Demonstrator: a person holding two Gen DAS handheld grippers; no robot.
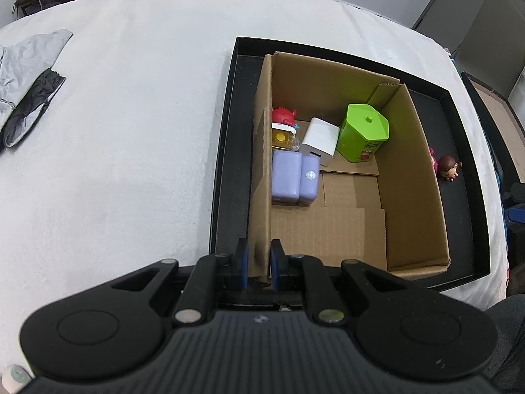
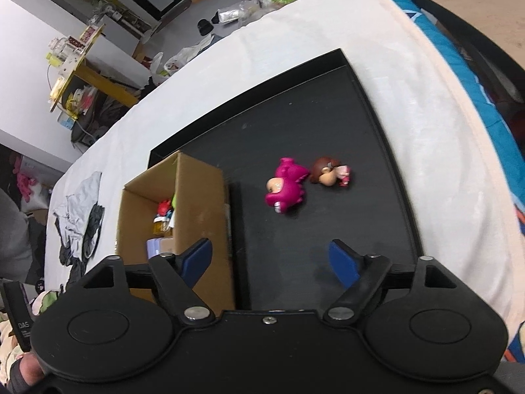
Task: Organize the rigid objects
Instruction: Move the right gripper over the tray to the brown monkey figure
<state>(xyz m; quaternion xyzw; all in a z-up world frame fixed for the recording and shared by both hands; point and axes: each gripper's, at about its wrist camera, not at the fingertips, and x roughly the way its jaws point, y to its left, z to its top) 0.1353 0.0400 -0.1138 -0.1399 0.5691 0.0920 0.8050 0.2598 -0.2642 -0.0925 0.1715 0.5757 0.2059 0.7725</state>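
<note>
An open cardboard box [image 1: 410, 177] stands in a black tray [image 1: 459, 203]. My left gripper [image 1: 259, 262] is shut on the box's near left wall. Inside the box are a green lidded tin [image 1: 362, 131], a white charger cube [image 1: 320, 141], two lilac blocks [image 1: 293, 177], a yellow item [image 1: 282, 138] and a red toy [image 1: 283, 115]. On the tray floor right of the box [image 2: 197, 210] lie a magenta dinosaur figure [image 2: 287, 187] and a brown-haired doll figure [image 2: 329, 172]. My right gripper [image 2: 270, 259] hangs open above the tray [image 2: 377, 164], short of both figures, nothing between its fingers.
The tray rests on a white cloth-covered surface [image 1: 131, 131]. A grey and black garment [image 1: 26, 78] lies at the far left. A second dark tray [image 2: 475, 23] and a blue patterned cloth [image 2: 485, 105] sit past the right edge. Room clutter lines the background.
</note>
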